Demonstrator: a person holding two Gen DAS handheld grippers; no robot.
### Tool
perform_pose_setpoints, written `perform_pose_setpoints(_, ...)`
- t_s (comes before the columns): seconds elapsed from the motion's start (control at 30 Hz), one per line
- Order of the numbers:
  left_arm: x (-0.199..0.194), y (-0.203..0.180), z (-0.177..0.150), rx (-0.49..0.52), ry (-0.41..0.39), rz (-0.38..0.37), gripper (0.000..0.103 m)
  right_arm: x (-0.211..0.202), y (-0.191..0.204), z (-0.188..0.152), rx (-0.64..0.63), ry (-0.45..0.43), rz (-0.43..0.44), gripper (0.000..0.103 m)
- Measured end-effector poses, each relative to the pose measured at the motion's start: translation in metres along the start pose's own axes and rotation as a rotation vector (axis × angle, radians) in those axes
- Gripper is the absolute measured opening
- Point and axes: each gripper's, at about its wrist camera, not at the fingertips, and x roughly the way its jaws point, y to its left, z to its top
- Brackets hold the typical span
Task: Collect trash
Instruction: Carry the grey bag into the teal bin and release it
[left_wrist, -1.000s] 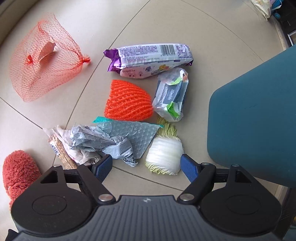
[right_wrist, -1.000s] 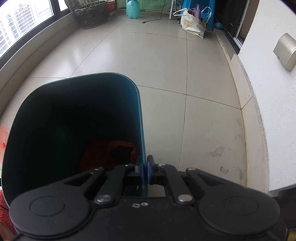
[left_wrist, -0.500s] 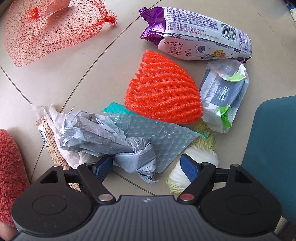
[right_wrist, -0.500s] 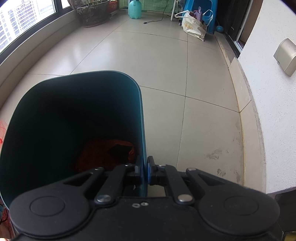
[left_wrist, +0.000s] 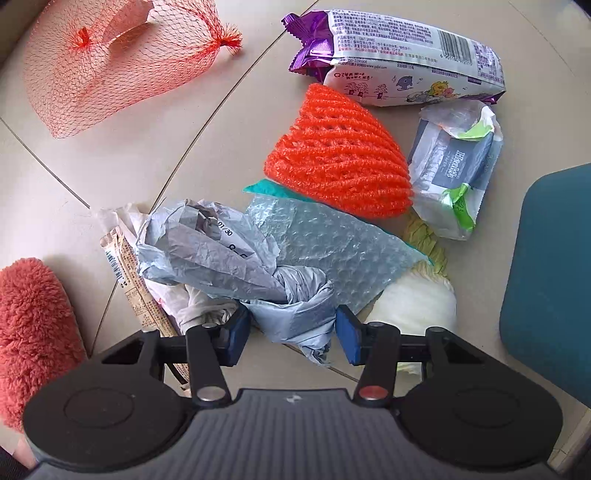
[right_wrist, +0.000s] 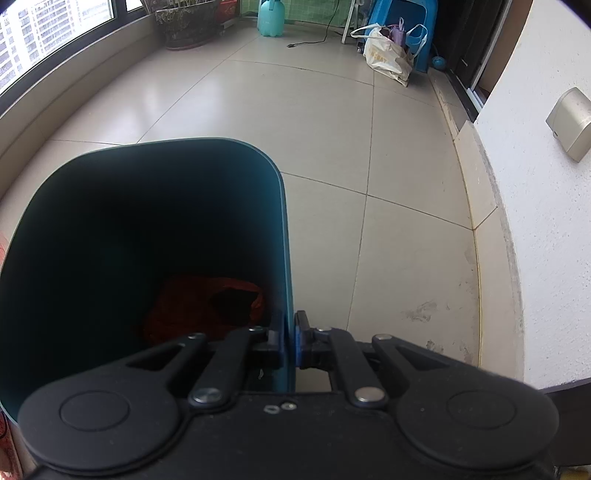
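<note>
Trash lies on the tiled floor in the left wrist view. My left gripper (left_wrist: 291, 334) is open, its jaws on either side of a crumpled grey plastic bag (left_wrist: 236, 269). Behind it lie bubble wrap (left_wrist: 332, 243), an orange foam net (left_wrist: 340, 155), a purple snack packet (left_wrist: 402, 55), a tissue pack (left_wrist: 454, 166), a white-green foam sleeve (left_wrist: 413, 299) and a red mesh bag (left_wrist: 110, 62). My right gripper (right_wrist: 290, 341) is shut on the rim of the teal bin (right_wrist: 155, 221), which holds red trash (right_wrist: 203, 310). The bin also shows in the left wrist view (left_wrist: 550, 258).
A red fluffy slipper (left_wrist: 33, 328) sits at the lower left and a brown wrapper (left_wrist: 136, 291) under the grey bag. In the right wrist view a white wall (right_wrist: 546, 184) stands to the right, with a planter (right_wrist: 188, 22), teal jug (right_wrist: 271, 16) and bags (right_wrist: 388, 51) far off.
My left gripper has come down closer to the grey bag and its jaws have narrowed around it. The right gripper and bin have barely moved.
</note>
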Motion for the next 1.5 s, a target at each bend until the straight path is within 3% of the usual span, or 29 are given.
perform_pose_setpoints(0.3, -0.109, -0.027, -0.011, 0.105, -0.11, -0.067, 0.049, -0.002, -0.002, -0.002, 0.002, -0.007, 0.009, 0.004)
perform_pose_setpoints(0.6, -0.24, -0.07, -0.033, 0.203, -0.289, -0.284, 0.05, -0.003, -0.009, -0.001, 0.015, -0.01, 0.026, 0.004)
perform_pose_setpoints(0.8, -0.29, -0.116, -0.053, 0.326, -0.36, -0.324, 0.05, -0.004, -0.011, 0.0, 0.017, -0.01, 0.032, 0.003)
perform_pose_setpoints(1.1, -0.291, -0.203, -0.064, 0.509, -0.401, -0.296, 0.05, -0.003, -0.012, 0.0, 0.014, -0.01, 0.032, 0.003)
perform_pose_setpoints(1.27, -0.261, -0.243, -0.055, 0.555, -0.372, -0.247, 0.05, -0.003, -0.012, -0.001, 0.014, -0.012, 0.032, 0.003)
perform_pose_setpoints(1.5, -0.22, -0.271, -0.049, 0.584, -0.317, -0.176, 0.05, -0.002, -0.013, -0.002, 0.009, -0.014, 0.035, 0.003)
